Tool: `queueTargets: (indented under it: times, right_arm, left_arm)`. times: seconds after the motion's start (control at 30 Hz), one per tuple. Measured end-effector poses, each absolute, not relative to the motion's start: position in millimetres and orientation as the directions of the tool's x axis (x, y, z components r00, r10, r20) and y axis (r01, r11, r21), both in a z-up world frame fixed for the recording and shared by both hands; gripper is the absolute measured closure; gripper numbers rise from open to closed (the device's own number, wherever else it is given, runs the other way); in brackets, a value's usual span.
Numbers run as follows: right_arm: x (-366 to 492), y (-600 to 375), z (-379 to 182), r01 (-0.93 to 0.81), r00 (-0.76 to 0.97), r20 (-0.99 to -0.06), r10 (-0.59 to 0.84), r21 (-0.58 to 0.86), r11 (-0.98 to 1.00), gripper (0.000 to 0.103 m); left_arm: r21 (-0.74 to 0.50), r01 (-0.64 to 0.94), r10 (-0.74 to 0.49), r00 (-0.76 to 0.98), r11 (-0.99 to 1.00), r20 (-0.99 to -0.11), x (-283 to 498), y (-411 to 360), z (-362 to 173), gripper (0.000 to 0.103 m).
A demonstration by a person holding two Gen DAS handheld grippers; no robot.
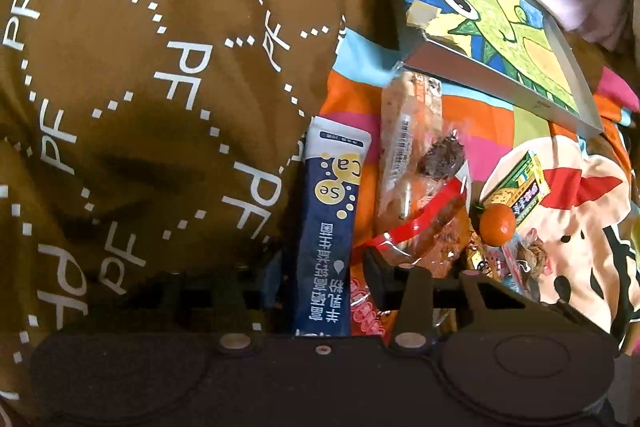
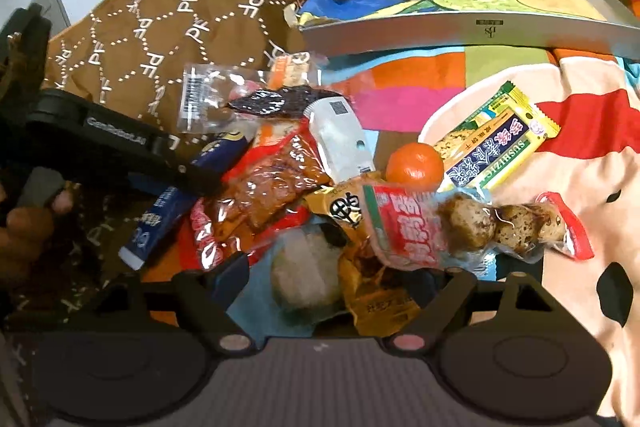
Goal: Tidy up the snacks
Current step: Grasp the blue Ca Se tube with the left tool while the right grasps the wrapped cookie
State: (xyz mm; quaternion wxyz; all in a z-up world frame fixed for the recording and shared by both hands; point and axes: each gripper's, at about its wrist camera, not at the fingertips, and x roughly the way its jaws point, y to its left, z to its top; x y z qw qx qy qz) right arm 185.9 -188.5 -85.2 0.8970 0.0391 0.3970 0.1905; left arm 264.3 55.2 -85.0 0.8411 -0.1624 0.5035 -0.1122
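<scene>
- The blue stick sachet (image 1: 324, 227) lies at the left edge of the snack heap. Its long axis runs straight away from my left gripper (image 1: 326, 263), white end farthest from me.
- My left jaws stand narrow, one on each side of the sachet. I cannot tell whether the pads press on it.
- Just right of the sachet lie a clear packet with a red band (image 1: 416, 223) and a mandarin (image 1: 497, 223).
- My right gripper (image 2: 344, 267) hangs over the middle of the heap with its jaws spread wide and released. A pale round wrapped snack (image 2: 304, 279) sits between them.
- A red packet of speckled eggs (image 2: 460, 223) lies crosswise just beyond them.
- Farther off are a yellow-green cracker packet (image 2: 496, 143), a grey tray (image 2: 472, 31) lined with a frog drawing, and a brown quilt (image 1: 140, 87).
</scene>
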Motion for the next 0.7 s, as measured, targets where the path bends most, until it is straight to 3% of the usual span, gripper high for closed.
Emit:
queueTargets:
  times: [0.03,0.17,0.4,0.7]
  right_arm:
    - [186,-188,-86,-0.31,0.611,-0.697,0.375,0.225,0.924,0.022]
    - [180,-186,-78,-0.333,0.598,-0.695,0.4,0.239,0.912,0.024]
    - [162,-186,-61,-0.378,0.565,-0.692,0.449,0.267,0.887,0.023]
    - [163,-205,-69,-0.32,0.436,-0.715,0.546,0.444,0.837,0.023]
  left_arm:
    - [-0.393,0.024,-0.358,0.468,0.919,-0.808,262,56,-85,0.069]
    - [-0.431,-0.011,-0.378,0.459,0.902,-0.804,257,60,-86,0.073]
    - [-0.439,-0.03,-0.381,0.445,0.898,-0.811,241,56,-83,0.073]
    - [-0.445,-0.034,-0.388,0.432,0.895,-0.814,227,52,-82,0.073]
